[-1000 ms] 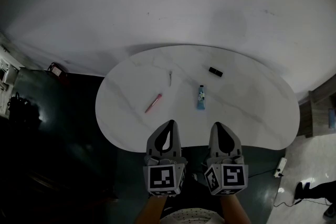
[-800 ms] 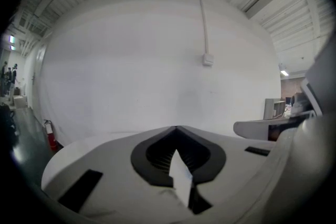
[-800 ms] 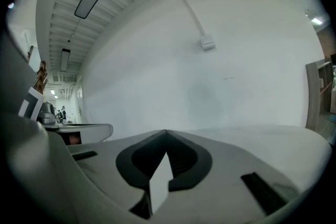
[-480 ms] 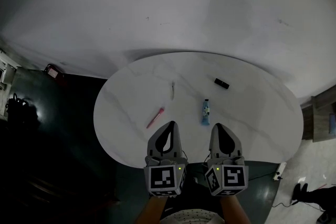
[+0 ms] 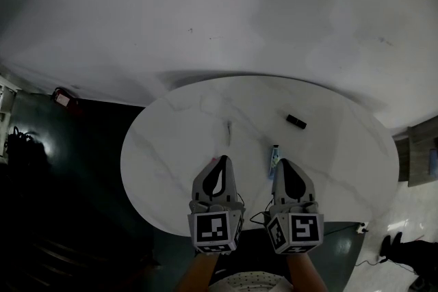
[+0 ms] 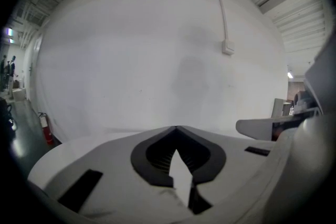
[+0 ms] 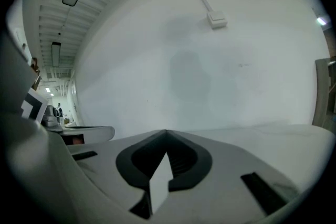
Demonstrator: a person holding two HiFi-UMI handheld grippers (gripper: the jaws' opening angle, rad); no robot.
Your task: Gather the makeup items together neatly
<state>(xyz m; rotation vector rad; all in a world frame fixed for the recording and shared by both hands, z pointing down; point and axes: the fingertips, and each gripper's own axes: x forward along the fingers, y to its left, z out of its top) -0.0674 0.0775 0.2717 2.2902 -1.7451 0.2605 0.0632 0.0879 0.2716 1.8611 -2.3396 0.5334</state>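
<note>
Warehouse-like hall: ribbed ceiling [image 6: 302, 10], bare white wall [image 5: 205, 10], fire extinguisher [image 6: 45, 129].

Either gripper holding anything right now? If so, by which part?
Nothing held. Left gripper and right gripper are both shut tip to tip, nothing between the jaws.

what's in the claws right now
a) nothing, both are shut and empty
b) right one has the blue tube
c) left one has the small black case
a: the left claw and the right claw each have their jaws together with nothing between them, while the blue tube and the small black case lie on the white table.
</note>
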